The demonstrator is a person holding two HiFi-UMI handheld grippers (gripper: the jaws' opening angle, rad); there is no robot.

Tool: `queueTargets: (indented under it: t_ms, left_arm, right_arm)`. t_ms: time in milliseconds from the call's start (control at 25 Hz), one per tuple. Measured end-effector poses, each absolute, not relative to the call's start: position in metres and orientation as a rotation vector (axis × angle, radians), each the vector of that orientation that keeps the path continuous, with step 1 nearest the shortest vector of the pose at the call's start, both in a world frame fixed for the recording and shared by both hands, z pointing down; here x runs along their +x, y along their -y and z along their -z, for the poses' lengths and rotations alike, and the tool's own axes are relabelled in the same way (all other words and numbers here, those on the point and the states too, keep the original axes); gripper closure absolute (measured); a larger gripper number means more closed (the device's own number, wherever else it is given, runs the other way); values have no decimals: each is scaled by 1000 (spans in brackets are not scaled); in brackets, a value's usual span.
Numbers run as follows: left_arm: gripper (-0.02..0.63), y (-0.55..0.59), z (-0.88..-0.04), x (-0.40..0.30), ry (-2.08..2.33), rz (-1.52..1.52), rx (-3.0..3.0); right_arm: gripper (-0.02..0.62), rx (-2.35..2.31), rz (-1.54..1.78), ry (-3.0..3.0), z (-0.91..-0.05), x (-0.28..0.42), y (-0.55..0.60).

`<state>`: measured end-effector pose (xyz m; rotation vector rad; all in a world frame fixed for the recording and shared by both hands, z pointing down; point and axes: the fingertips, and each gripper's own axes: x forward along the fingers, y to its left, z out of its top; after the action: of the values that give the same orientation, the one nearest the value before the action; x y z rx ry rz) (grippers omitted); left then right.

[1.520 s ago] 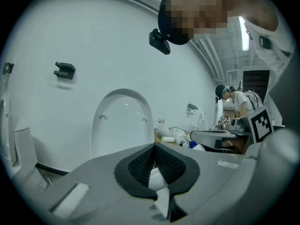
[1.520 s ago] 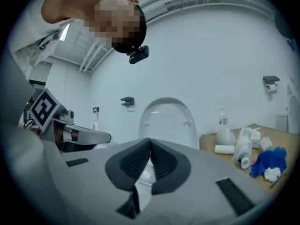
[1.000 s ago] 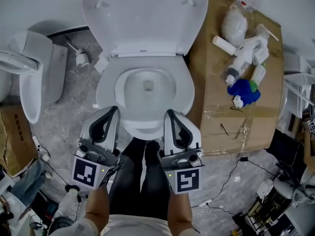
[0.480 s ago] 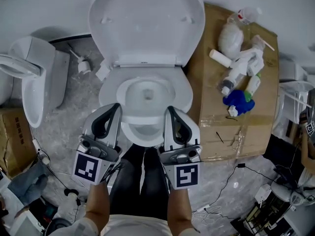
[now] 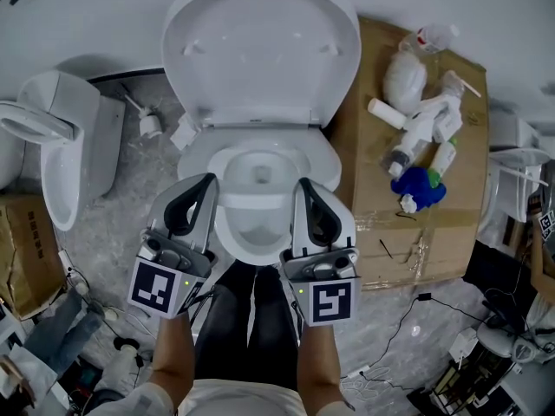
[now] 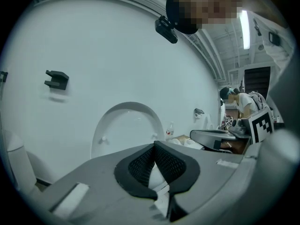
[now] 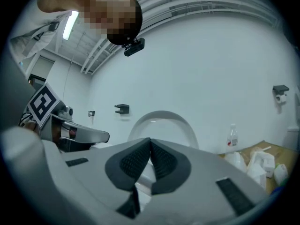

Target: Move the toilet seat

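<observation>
- Head view: I'm looking steeply down on a white toilet. The toilet seat lies flat on the bowl, and the lid stands raised against the wall behind it
- The left gripper and right gripper are held side by side in front of the person's legs. Their tips sit over the front of the seat, left and right of the bowl opening, but I can't tell from above whether they touch it
- A flattened cardboard sheet lies on the floor right of the toilet. It carries white bottles and a blue cloth. A second toilet stands at the left
- Left gripper view: the left gripper has its jaws pressed together at the tips with nothing clamped between them, and only white porcelain shows below the pads. The raised lid stands straight ahead against the white wall, with a dark wall bracket up to its left. The right gripper reaches in from the right
- Right gripper view: the right gripper is closed too, pads meeting and empty. The lid rises beyond it, the left gripper comes in at the left, and a clear bottle stands by the cardboard at the right
</observation>
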<state>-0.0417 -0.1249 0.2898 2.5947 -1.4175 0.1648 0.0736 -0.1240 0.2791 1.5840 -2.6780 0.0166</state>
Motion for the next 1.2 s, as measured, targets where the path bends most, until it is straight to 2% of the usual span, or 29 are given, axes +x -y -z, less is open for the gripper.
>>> queueTargets:
  t_ms: [1200]
  left_arm:
    - [617,216,-270,-48,1480,-127,2653]
  right_arm:
    - [595,1533,65,2719,-263,66,218]
